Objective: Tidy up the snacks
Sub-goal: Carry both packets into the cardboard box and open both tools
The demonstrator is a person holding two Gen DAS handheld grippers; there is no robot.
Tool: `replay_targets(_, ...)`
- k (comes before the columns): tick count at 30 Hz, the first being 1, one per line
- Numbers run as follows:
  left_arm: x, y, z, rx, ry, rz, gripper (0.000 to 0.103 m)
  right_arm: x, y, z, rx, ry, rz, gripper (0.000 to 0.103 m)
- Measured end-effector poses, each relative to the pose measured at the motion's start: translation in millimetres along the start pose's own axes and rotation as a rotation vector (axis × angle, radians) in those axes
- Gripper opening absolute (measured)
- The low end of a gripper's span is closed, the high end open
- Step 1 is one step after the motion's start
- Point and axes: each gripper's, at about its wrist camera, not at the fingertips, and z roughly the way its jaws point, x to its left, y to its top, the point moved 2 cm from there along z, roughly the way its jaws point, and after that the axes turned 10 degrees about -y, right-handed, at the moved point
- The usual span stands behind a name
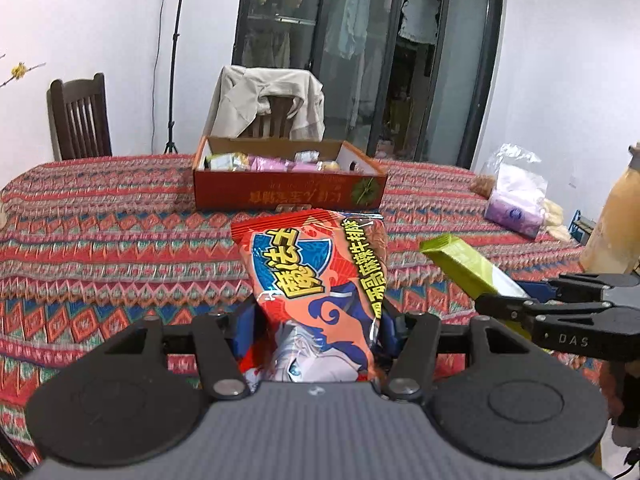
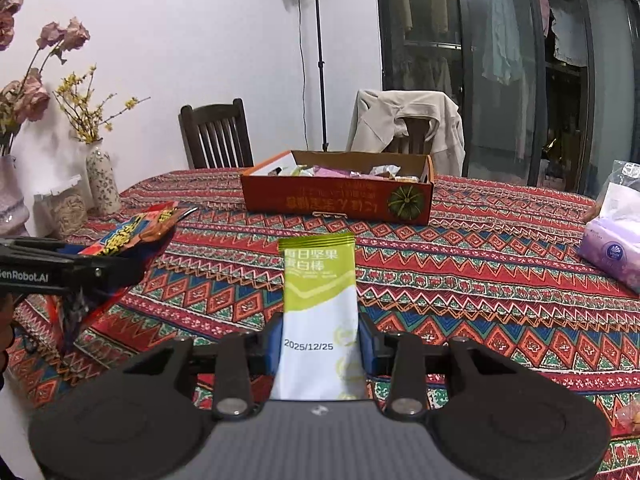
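My left gripper [image 1: 316, 320] is shut on a red and orange snack bag [image 1: 316, 280] that sticks out forward above the table. The right gripper [image 2: 320, 336] is shut on a green and white nut bar packet [image 2: 318, 292], held the same way. Each gripper shows in the other's view: the right one [image 1: 500, 304] with its green packet [image 1: 460, 260] at the right edge, the left one [image 2: 80, 268] with the red bag [image 2: 132, 232] at the left edge. Ahead stands an open red cardboard box [image 1: 288, 194] [image 2: 340, 200] holding several small wrapped snacks.
A patterned red tablecloth [image 1: 100, 240] covers the table. A purple tissue pack [image 2: 612, 248] in clear plastic lies at the right. Vases with flowers [image 2: 100, 176] stand at the left edge. Two chairs [image 1: 80, 116], one draped with a beige jacket [image 1: 272, 100], stand behind the box.
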Motion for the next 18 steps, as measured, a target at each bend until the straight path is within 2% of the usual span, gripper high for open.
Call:
replay_targets(3,0.4,30.2,-7.4,-0.029,-0.028,0.026,0.059,-5.3,15.2,-8.2,-0.044,0.003,-0.012,0.037)
replay_targets(5,3.5,58.3,-5.7,-0.017,-0.064,0.033,0.059,-14.3,33.9,-16.7,-0.092,0.003,-0.002,0.037)
replay_targets(11,9.7,154.7,7.0,0.002,-0.111,0.07,0.059,-45.5,116.5,-21.4,-0.179,0.021,-0.041,0.037)
replay_targets(16,16.7,230.1,41.0,0.033,-0.121,0.112,0.059,-69.6,197.7,12.7,-0.141,0.053,-0.075,0.037)
replay_targets(18,19.4,251.2,58.9,0.042,-0.089,0.132,0.059,-79.6,227.6,32.7,-0.113,0.067,-0.065,0.037)
